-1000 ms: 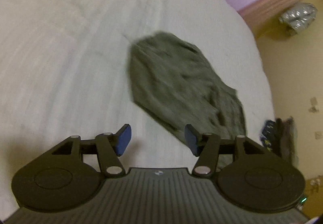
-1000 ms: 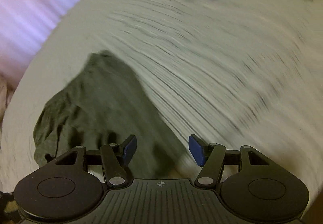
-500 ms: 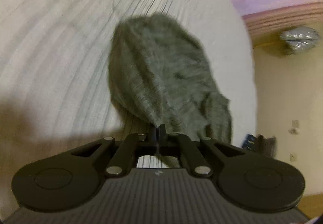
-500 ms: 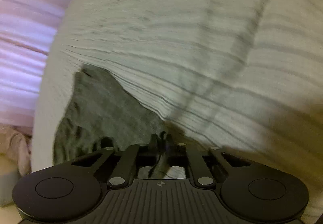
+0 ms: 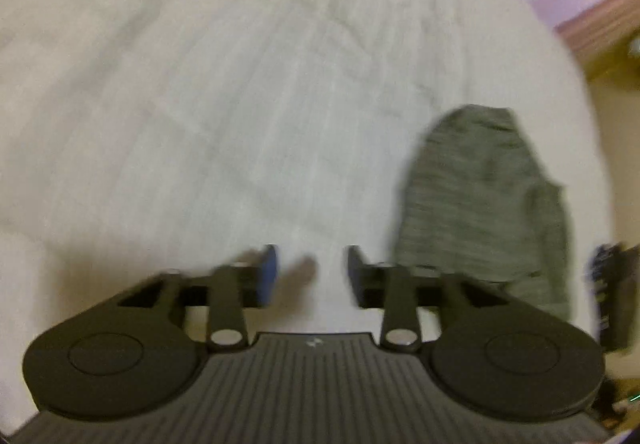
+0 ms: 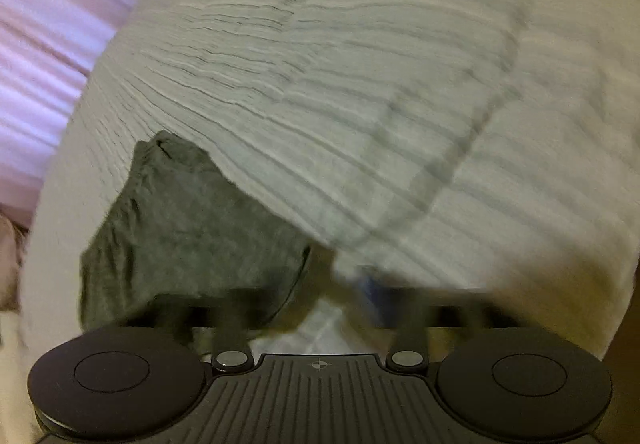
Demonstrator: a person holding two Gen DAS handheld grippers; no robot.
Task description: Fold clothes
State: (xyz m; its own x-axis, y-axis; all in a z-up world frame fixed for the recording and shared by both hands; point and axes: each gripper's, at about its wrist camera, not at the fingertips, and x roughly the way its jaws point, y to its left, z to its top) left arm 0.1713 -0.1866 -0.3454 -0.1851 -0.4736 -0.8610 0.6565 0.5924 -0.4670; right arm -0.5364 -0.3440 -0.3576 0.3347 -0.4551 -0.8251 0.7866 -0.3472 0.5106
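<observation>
Both claws were clenched on the garment's edge half a second ago; now they've let go and the left has swung off to the side. Bed (image 5: 240, 104): white ribbed cover, ridged and creased. Garment (image 5: 480, 196): grey, lying in a compact slab near the bed's edge, just right of your left claw (image 5: 312, 270) and just left of your right claw (image 6: 340, 284). Left claw is released, nothing between the pads. Right claw is too blurred to call for sure; it looks parted and empty. Risks: the slab sits close to the edge, so a careless drag could slide it off. A regrab at this speed could also pinch the cover along with the cloth.
</observation>
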